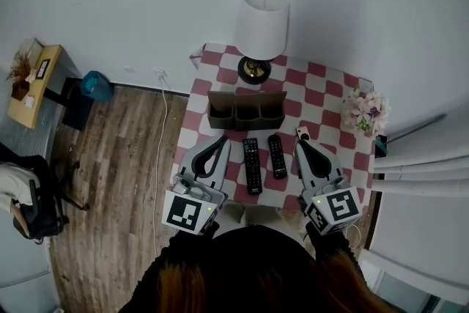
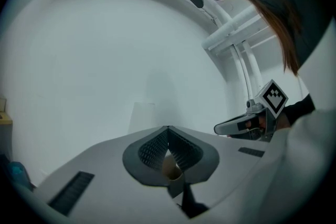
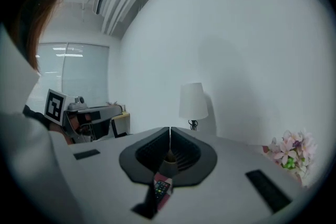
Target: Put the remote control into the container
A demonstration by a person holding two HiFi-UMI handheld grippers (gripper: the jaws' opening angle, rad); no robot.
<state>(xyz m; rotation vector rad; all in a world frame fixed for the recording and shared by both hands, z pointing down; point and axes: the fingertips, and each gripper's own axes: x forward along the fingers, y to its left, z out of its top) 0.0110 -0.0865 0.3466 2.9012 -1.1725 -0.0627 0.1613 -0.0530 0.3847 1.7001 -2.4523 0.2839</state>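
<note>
Evidently the left gripper (image 1: pixel 222 139) and right gripper (image 1: pixel 301 146) fingers are closed, seemingly empty.

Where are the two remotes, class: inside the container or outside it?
Outside: the longer remote and shorter remote lie before the container.

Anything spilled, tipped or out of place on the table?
Nothing stands out. The lamp and container stand upright, the longer remote and shorter remote lie flat, side by side before the container, and the flowers sit off to the right.
</note>
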